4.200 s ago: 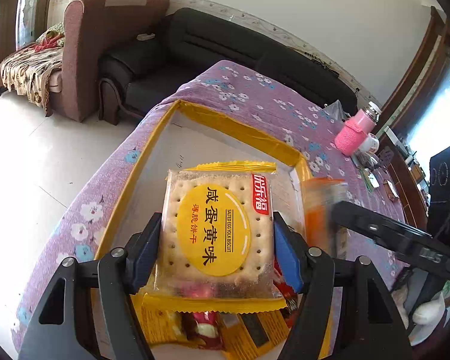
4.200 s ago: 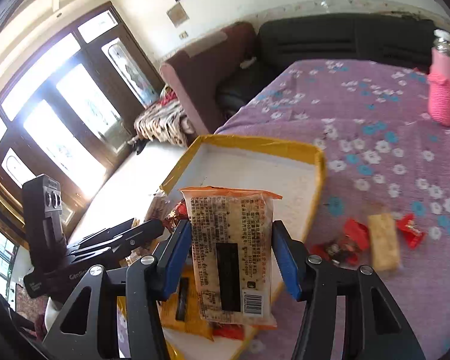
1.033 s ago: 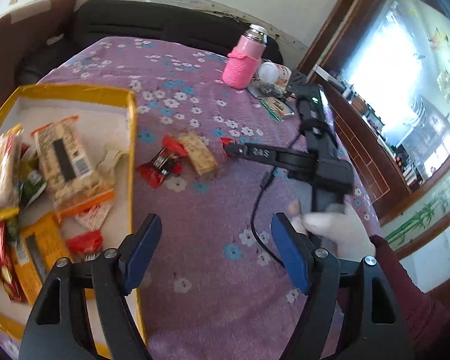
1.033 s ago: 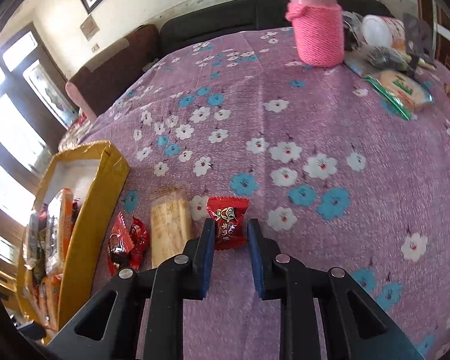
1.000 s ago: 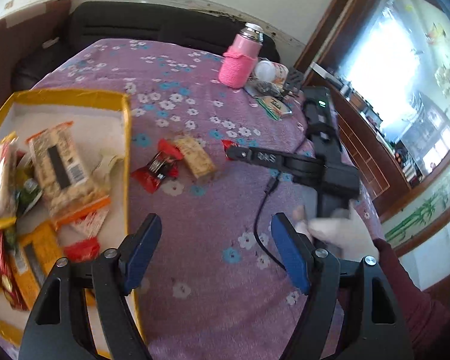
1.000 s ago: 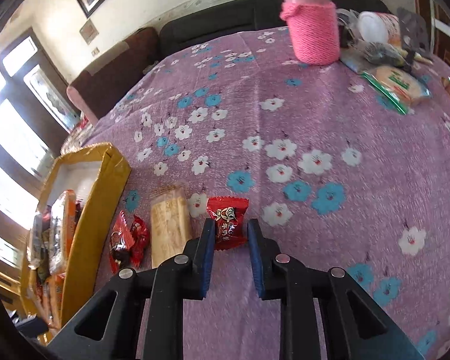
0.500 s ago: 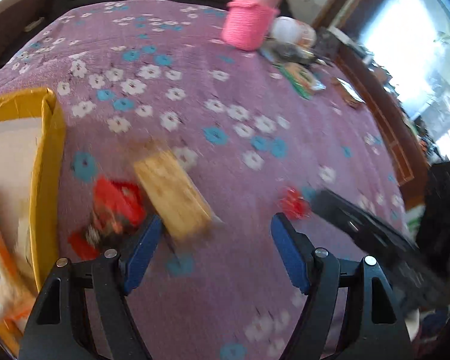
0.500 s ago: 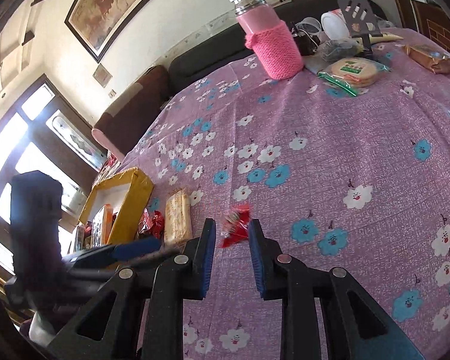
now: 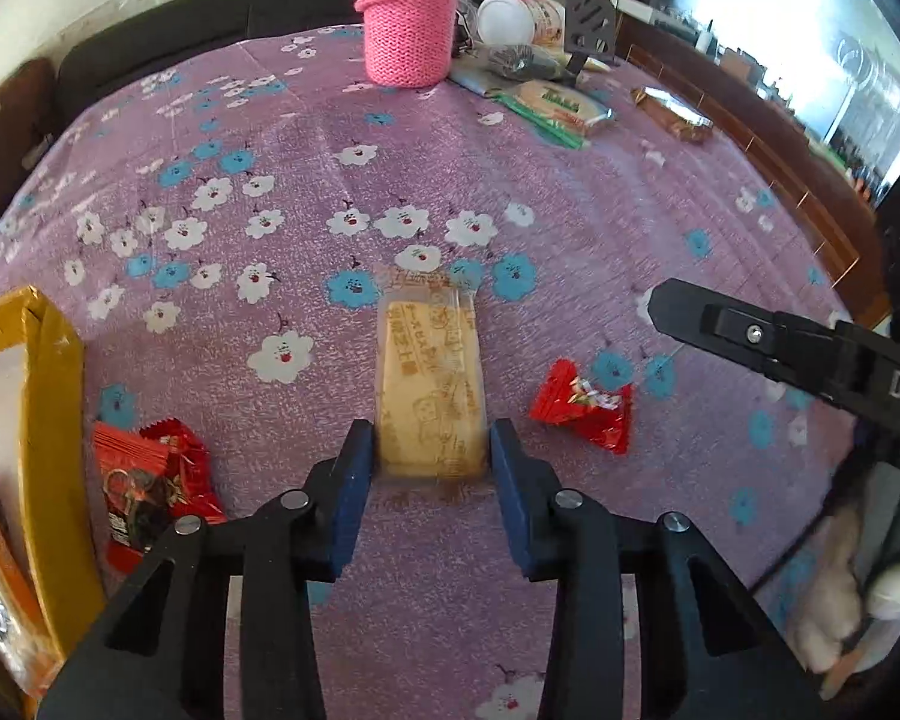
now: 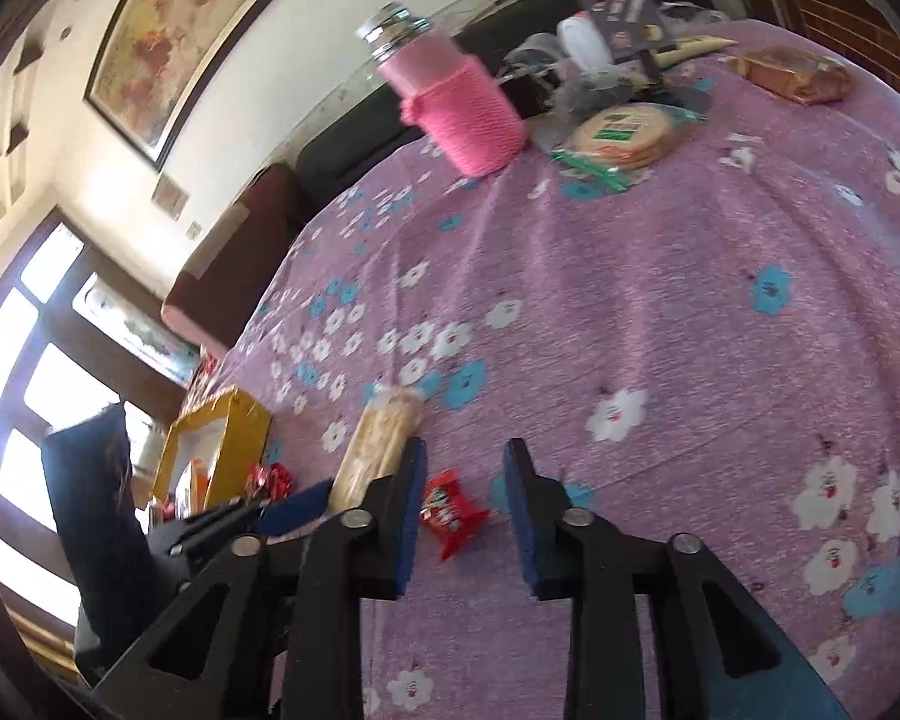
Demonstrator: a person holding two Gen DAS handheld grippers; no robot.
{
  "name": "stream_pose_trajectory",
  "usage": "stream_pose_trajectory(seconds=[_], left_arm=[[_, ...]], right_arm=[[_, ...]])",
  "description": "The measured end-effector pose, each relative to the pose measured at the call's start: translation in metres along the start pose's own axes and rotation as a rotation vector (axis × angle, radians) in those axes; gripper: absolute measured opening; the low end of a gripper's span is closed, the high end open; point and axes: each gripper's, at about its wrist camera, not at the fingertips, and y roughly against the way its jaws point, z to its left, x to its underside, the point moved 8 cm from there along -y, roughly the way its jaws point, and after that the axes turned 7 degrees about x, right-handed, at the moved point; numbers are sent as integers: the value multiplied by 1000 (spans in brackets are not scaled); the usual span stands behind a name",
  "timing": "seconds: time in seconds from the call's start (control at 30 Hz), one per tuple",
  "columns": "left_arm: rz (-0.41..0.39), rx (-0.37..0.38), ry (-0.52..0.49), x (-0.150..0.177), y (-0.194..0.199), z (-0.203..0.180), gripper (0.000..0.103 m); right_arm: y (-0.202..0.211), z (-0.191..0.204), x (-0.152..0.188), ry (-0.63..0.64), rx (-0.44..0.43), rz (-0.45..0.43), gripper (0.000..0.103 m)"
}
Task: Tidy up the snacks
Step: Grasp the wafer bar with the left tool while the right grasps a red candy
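My left gripper (image 9: 429, 450) is shut on the near end of a tan biscuit pack (image 9: 429, 384) that lies on the purple flowered tablecloth. A small red snack packet (image 9: 582, 405) lies just right of it. My right gripper (image 10: 462, 474) is open and empty, raised above that red packet (image 10: 450, 510). It also shows in the left wrist view (image 9: 780, 342) at the right. Two red candy wrappers (image 9: 144, 480) lie beside the yellow snack box (image 9: 54, 450) at the left. The biscuit pack (image 10: 378, 444) and box (image 10: 222, 432) also show in the right wrist view.
A pink knit-covered bottle (image 9: 408, 24) stands at the far side, with a round green-wrapped pack (image 9: 561, 105), a white jar (image 9: 516, 18) and a brown packet (image 9: 672, 114) near it. A dark sofa lies beyond the table.
My left gripper has moved in and closed on the tan biscuit pack. My right gripper has let go of the small red packet, which now lies on the cloth, and has opened.
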Motion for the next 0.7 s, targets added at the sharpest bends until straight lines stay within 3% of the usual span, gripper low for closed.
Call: stream_pose_trajectory(seconds=[0.13,0.27,0.5,0.6,0.63,0.7], left_arm=[[-8,11,9,-8,-3,-1,48],[1,-12,15,-11,-7,5,48],[32,14,-47,-3,-4,-4,50],[53,-14,-104,0,-1,-11,50],[58,-17,-113,2,0,-12,51],[69,-23,-125,6,6,-11,56]], right_arm=[[-7,5,2,30,-17,13,46],[-21,30,16,169,-5,45,50],[-30,25,20,204,41,60,45],[-32,30,24,251,73,47,45],[-32,32,25,269,86,45,44],[-34,33,28,308,126,50,25]])
